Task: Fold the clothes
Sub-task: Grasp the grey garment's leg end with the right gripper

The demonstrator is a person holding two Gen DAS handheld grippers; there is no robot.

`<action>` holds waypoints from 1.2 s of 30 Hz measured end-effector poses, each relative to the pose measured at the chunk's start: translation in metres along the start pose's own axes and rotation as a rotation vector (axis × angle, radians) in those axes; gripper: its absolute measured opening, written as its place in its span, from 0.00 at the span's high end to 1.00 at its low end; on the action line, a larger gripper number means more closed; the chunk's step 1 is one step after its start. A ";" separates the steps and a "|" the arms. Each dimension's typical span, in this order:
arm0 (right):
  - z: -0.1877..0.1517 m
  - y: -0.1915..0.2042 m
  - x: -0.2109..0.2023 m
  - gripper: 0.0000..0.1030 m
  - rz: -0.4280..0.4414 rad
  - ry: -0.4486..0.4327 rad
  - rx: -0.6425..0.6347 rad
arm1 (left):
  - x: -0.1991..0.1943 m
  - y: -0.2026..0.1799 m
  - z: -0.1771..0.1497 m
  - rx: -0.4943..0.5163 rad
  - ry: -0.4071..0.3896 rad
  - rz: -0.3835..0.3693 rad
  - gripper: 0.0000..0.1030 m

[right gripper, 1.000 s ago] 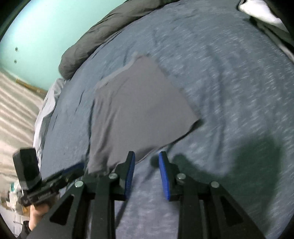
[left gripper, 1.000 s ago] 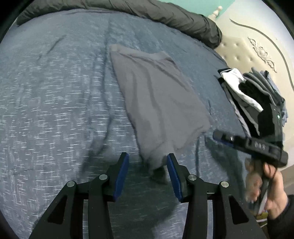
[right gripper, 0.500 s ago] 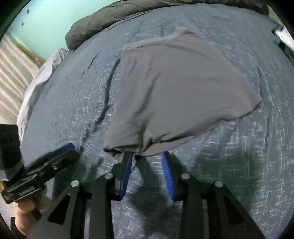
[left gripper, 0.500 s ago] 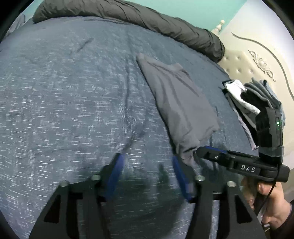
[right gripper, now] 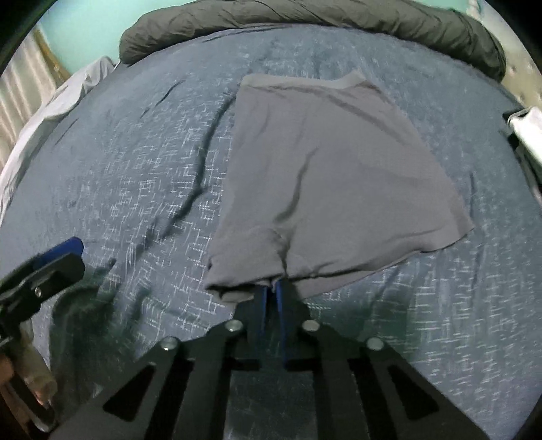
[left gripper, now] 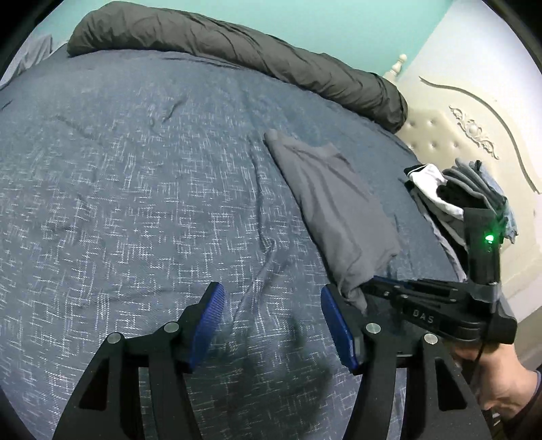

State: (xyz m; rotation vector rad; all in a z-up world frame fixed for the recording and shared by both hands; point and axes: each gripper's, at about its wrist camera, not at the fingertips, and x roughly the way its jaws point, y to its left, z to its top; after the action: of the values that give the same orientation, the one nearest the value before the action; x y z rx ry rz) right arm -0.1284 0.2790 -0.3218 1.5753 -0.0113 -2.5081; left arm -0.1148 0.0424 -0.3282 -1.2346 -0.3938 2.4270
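While the right gripper (right gripper: 270,293) had just clamped down, its blue pads nearly together, it pinched the near hem of the flat grey knit garment (right gripper: 325,176) between them. That garment lay spread on the dark blue white-flecked bed cover (right gripper: 135,162), waistband-like edge at its far end, and the near left corner was bunched up where the pads bit into it. One long crease ran from the pinch up through the cloth.

Left of the garment, the left gripper (left gripper: 272,323) hung over bare cover with its blue pads set wide apart and nothing between them; those jaws had been opening within the last second and then held. Its right pad sat just beside the garment's bunched corner; whether it touched, cannot tell. In the right wrist view one blue fingertip of the left gripper showed well left of the garment, blurred.

In the left wrist view the right gripper reached in from the garment's right, black body with a green light, held by a hand (left gripper: 498,382) at the lower right edge, dark sleeve cuff just visible.

Beyond the garment's far end a rolled dark grey duvet (left gripper: 237,50) lay along the cover's far edge. Right of the garment a pile of mixed clothes (left gripper: 464,193), white, black and grey, sat against the cream tufted headboard (left gripper: 437,135). A turquoise wall (left gripper: 338,20) stood behind the duvet.
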 end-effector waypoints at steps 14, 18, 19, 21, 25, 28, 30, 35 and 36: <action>-0.020 0.011 -0.004 0.98 -0.027 0.081 -0.136 | 0.003 0.000 -0.008 0.014 0.005 0.002 0.38; -0.025 -0.002 -0.001 0.97 0.040 0.087 -0.079 | 0.004 0.001 -0.008 0.012 0.010 -0.003 0.38; -0.024 -0.006 -0.004 0.97 0.046 0.075 -0.062 | 0.005 0.001 -0.007 0.011 0.010 -0.004 0.38; -0.023 -0.017 -0.013 0.97 0.063 0.035 -0.017 | 0.005 0.000 -0.006 0.011 0.009 -0.005 0.38; -0.018 -0.032 -0.024 0.88 0.072 -0.035 0.040 | 0.009 -0.001 -0.005 0.008 0.009 -0.008 0.38; -0.020 -0.026 -0.017 0.72 0.064 -0.007 0.019 | 0.011 -0.003 -0.005 0.011 0.012 -0.009 0.38; -0.021 -0.021 -0.009 0.72 0.043 0.005 -0.012 | 0.012 -0.005 -0.006 0.014 0.014 -0.011 0.38; -0.018 -0.024 0.007 0.72 0.040 -0.011 0.017 | 0.012 -0.006 -0.005 0.017 0.016 -0.009 0.38; -0.017 -0.024 0.008 0.72 0.034 -0.015 0.016 | 0.011 -0.006 -0.006 0.016 0.016 -0.009 0.38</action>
State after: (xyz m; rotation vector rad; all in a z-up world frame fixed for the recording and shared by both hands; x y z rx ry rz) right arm -0.1200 0.3032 -0.3391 1.5487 -0.0603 -2.5000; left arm -0.1145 0.0534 -0.3372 -1.2419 -0.3741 2.4072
